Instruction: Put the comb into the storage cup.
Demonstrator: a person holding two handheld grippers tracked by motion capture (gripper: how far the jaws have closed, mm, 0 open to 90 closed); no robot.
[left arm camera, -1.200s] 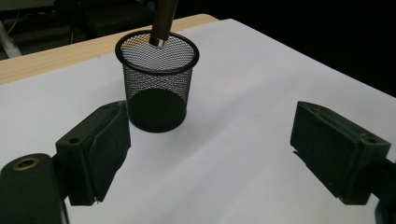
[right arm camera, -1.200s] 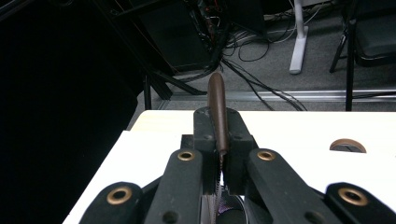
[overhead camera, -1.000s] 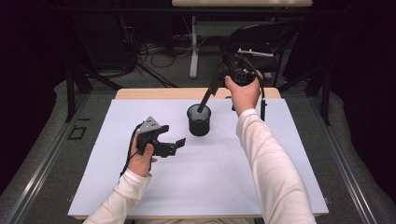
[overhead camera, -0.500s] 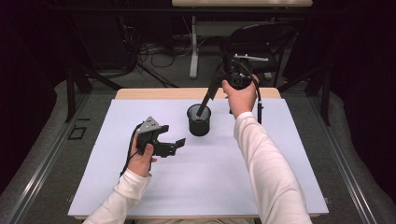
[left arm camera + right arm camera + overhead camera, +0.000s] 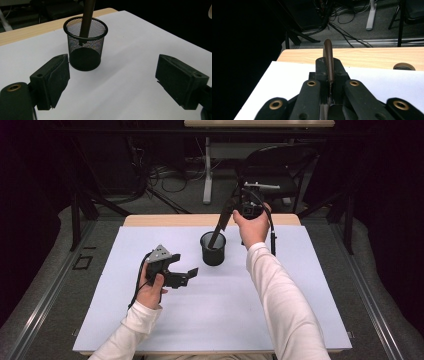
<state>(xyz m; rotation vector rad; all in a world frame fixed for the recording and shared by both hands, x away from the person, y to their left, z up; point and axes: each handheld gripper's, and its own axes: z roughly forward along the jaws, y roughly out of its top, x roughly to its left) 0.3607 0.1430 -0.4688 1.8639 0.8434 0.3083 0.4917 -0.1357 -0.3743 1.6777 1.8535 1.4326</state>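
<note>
Desk: a wooden desk (image 5: pixel 150 220) carries a large white sheet (image 5: pixel 215 320) that covers most of its top; a strip of bare wood shows along the far edge.
Cup: a black round wire-mesh cup (image 5: pixel 213 249) stands upright on the white sheet, toward the far middle of the desk. In the left gripper view the cup (image 5: pixel 85 47) sits just beyond the left-hand jaw and apart from it.
Stick: a long, slim dark-brown stick (image 5: pixel 220 225) leans with its lower end inside the cup and its upper end up toward the right hand. In the left gripper view the stick (image 5: pixel 87 17) drops past the rim and rests against the mesh wall inside. In the right gripper view the stick (image 5: pixel 328 62) runs straight out from between the jaws, its rounded tip farthest away.
Right gripper: the right gripper (image 5: pixel 239 209) is held above and just behind the cup, angled down toward it. Its jaws are closed tight on the upper end of the stick.
Left gripper: the left gripper (image 5: pixel 186 276) is held low over the white sheet, near the cup on the person's left, pointing toward it. Its jaws stand wide apart with nothing between them but bare sheet.
Sleeves: both forearms wear white sleeves (image 5: pixel 280 295).
</note>
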